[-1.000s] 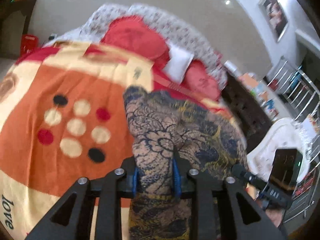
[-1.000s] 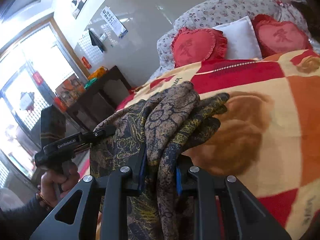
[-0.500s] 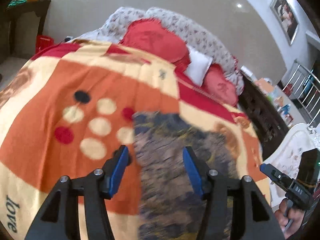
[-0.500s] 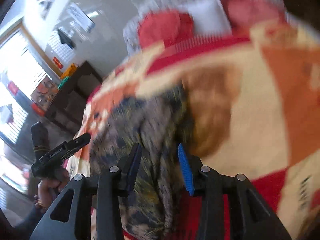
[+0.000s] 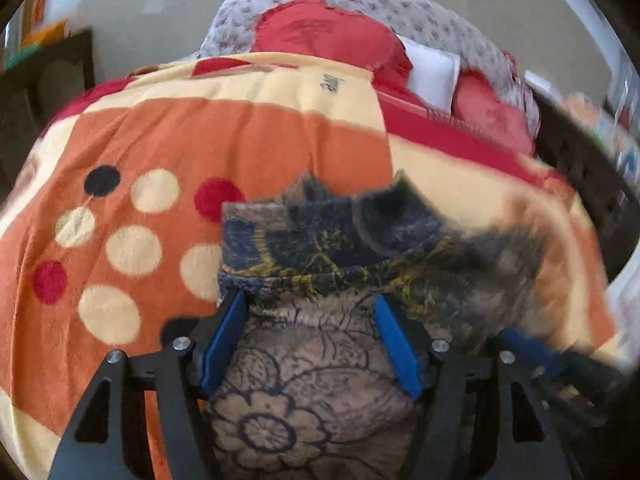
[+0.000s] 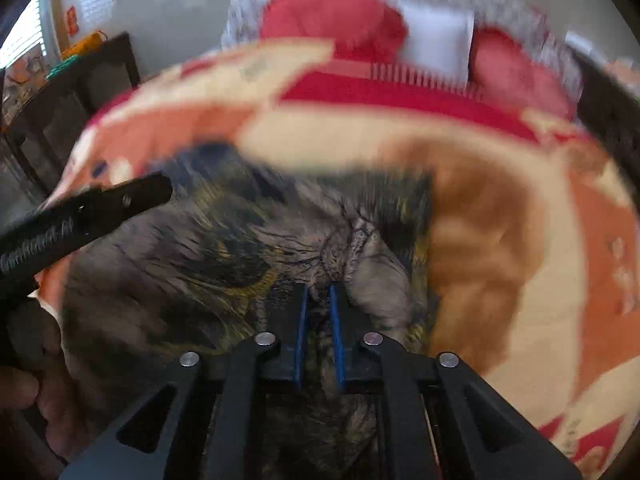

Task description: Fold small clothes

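A patterned garment [image 5: 320,364], brown and navy with yellow flowers, lies bunched on the orange and cream blanket [image 5: 200,140]. My left gripper [image 5: 309,304] hovers low over its near end; the jaws are opening wide, the cloth lies between them and the blue pads [image 5: 224,340] stand clear of it. In the right wrist view the same garment [image 6: 192,264] is blurred. My right gripper [image 6: 318,292] is closing to a narrow gap and pinches a fold of it. The left gripper's black body [image 6: 88,208] and a hand [image 6: 28,392] show at the left.
Red heart cushions [image 5: 328,36], a white pillow [image 5: 432,68] and a floral headboard [image 5: 440,12] sit at the bed's far end. Dark wooden furniture [image 6: 72,92] stands left of the bed. The blanket's dotted orange area [image 5: 120,248] lies left of the garment.
Both grippers came down from holding the garment lifted. The garment now lies on the blanket. The left jaws spread wide off it; the right jaws opened, then narrowed on a fold.
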Tool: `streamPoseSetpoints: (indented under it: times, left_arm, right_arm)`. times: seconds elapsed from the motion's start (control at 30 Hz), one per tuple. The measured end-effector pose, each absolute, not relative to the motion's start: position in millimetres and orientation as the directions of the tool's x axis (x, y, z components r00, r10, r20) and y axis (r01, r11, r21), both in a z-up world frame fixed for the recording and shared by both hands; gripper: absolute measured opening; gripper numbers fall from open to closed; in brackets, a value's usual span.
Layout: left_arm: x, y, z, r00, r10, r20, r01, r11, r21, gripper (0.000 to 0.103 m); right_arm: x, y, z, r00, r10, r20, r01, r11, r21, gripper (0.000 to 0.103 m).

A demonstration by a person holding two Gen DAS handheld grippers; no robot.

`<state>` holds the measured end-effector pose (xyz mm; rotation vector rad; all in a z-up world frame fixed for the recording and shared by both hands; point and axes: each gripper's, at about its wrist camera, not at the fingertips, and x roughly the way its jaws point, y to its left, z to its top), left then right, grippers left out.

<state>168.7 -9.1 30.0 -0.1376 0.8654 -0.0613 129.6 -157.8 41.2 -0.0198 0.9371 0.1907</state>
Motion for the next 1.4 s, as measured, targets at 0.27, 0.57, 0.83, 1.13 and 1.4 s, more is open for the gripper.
streamPoseSetpoints:
  times: [0.27, 0.57, 0.83, 1.13, 1.4]
  left_arm:
    - [179.9, -23.3, 24.1, 0.648, -0.004, -0.762, -0.038, 0.999, -0.038, 0.079]
    - [178.5, -25.2, 25.0, 0.654, 0.029, -0.756, -0.055, 0.998, -0.009, 0.083]
    - [178.4, -25.1, 25.1, 0.655, 0.030, -0.755, -0.055, 0.998, -0.009, 0.083]
    - [178.5, -24.6, 25.3, 0.655, 0.029, -0.755, -0.055, 0.998, -0.009, 0.084]
    - [178.3, -24.8, 25.3, 0.654, 0.030, -0.756, -0.055, 0.998, -0.008, 0.084]
  right_arm:
    - [113.3, -170.3, 35.0, 0.678, 0.194, -0.709, -0.171, 0.980, 0.105, 0.028]
    - [117.6, -173.0, 36.3, 0.673, 0.257, -0.694, -0.179, 0.966, 0.185, 0.028]
    - [118.0, -172.3, 35.5, 0.674, 0.249, -0.695, -0.178, 0.968, 0.174, 0.028]
    - [118.0, -171.3, 35.3, 0.675, 0.246, -0.696, -0.178, 0.969, 0.169, 0.028]
    - [118.4, -171.1, 35.2, 0.675, 0.245, -0.696, -0.178, 0.969, 0.169, 0.028]
